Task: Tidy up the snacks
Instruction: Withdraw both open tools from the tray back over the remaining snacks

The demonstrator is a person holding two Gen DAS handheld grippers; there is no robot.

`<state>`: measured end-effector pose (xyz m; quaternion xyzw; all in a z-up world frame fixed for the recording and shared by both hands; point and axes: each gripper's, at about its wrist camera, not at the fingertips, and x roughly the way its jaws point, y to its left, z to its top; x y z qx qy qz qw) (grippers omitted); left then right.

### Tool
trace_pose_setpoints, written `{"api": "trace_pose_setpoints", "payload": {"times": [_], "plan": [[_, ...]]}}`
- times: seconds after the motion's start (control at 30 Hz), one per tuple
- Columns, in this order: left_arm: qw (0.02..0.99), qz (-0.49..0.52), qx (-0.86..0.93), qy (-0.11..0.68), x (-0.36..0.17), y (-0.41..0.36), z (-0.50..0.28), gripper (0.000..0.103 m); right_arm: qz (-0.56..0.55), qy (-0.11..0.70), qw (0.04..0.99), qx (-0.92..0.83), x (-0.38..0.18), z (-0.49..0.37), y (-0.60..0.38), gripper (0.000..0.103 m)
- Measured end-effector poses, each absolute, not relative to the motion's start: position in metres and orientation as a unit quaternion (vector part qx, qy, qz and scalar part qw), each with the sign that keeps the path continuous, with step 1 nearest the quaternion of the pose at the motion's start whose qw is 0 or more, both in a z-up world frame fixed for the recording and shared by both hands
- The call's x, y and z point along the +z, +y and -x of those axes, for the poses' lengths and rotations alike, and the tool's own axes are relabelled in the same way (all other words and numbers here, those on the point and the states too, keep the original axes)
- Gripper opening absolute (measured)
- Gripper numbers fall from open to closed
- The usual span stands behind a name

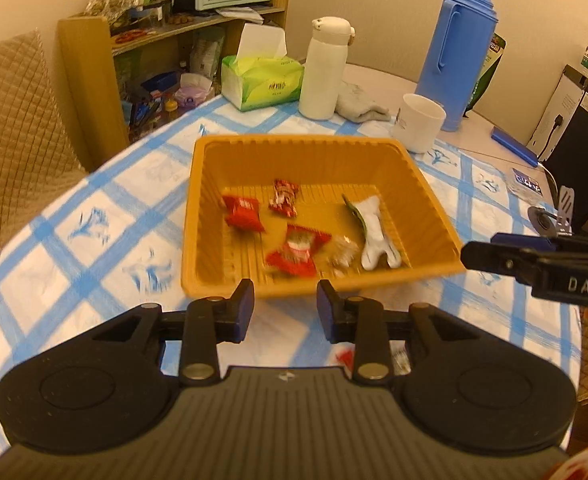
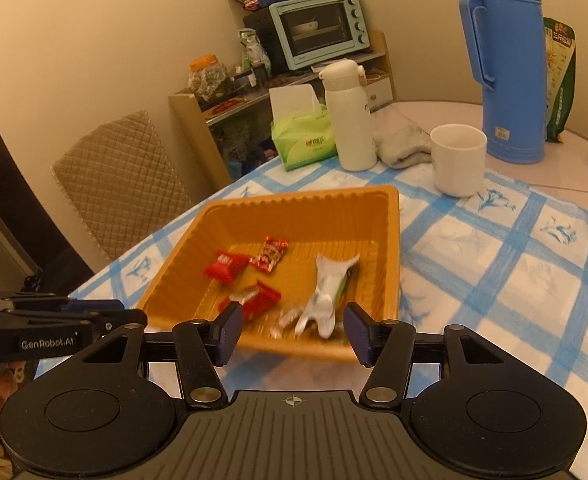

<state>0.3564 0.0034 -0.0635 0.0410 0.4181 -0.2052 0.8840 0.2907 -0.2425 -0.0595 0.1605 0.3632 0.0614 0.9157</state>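
Snacks gathered in an orange tray (image 1: 213, 216) on the checked bench (image 1: 93, 216)

Three red wrapped snacks (image 1: 242, 213), a small clear-wrapped sweet (image 1: 342, 255) and a white packet (image 1: 376, 236) with a green edge are seen lying loose on the tray's ribbed floor. The left gripper (image 1: 285, 308) is held just before the tray's near wall, angled downward, its jaws narrowly parted with nothing between them. The right gripper (image 2: 291, 330) is poised over the tray's near edge, jaws wider and empty, the white packet lying beyond them
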Motion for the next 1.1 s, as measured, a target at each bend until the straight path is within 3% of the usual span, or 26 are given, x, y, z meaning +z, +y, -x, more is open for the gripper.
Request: {"api": "trace_pose_setpoints", "payload": {"times": [1.1], "plan": [[0.882,-0.023,-0.142,0.449,-0.069,-0.021,-0.170,0.032,-0.150,0.410,0.893,0.112,-0.069,-0.128,-0.254,0.056]]}}
